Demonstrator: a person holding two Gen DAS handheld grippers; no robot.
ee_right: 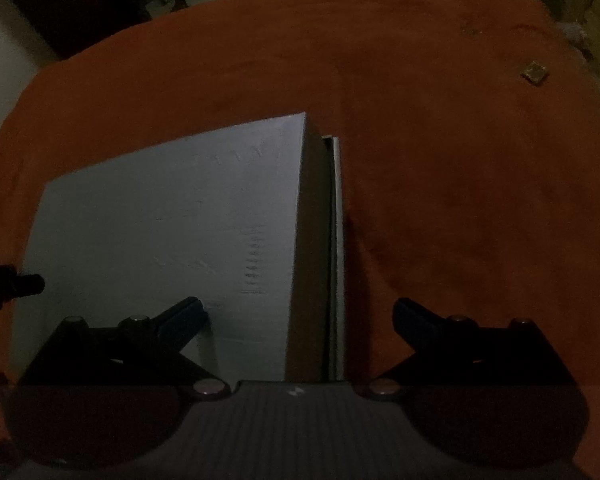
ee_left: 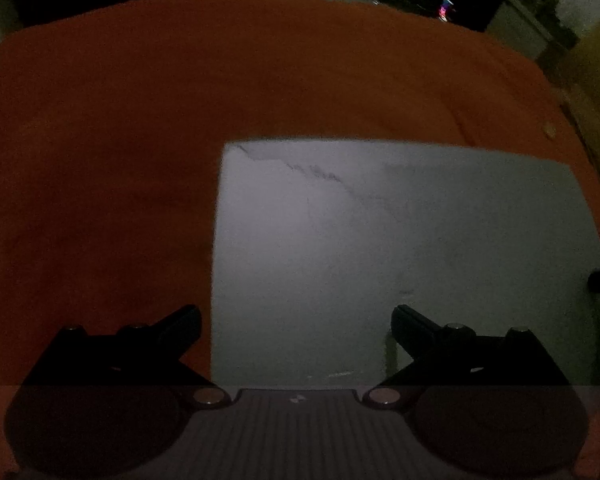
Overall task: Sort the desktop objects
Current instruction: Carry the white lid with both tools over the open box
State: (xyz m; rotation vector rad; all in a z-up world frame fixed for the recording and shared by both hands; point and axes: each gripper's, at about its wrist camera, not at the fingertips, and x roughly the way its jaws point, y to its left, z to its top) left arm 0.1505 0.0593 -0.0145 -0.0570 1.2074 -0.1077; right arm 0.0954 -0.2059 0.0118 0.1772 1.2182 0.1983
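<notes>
White box [ee_right: 172,232] lid shut, on orange cloth [ee_right: 440,200]; both tools spread

White box [ee_right: 172,240] lies flat; lid closed; on orange cloth [ee_right: 460,200].

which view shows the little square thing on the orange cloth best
The right wrist view: the small tan square object lies in plain sight on the orange cloth, far right. The left wrist view shows only a faint speck near the cloth's right edge.
</notes>
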